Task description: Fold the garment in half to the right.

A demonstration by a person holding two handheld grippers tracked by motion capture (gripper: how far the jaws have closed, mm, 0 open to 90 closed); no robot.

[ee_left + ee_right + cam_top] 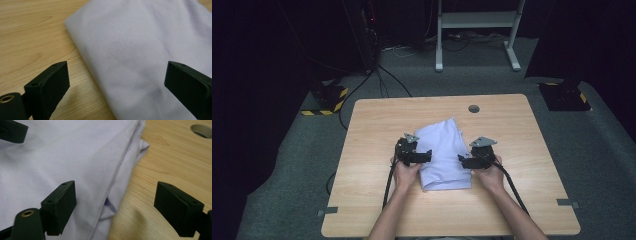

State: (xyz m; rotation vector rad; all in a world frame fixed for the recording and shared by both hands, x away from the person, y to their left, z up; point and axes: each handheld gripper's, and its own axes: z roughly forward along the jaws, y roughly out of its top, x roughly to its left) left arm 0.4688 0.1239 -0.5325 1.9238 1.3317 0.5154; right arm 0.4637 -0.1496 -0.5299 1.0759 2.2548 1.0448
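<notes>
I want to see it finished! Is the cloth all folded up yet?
Partly. The white cloth already lies folded in layers on the table. The left gripper and right gripper sit open at its two sides, holding nothing. Probably another fold remains.

Light wooden table [377, 117] with a round grommet hole [473, 108] near its far edge, grey carpet floor [602, 150], white desk frame [477, 20] behind, black-and-yellow striped bases [328, 97] either side, cables [384, 82] trailing across floor
</notes>
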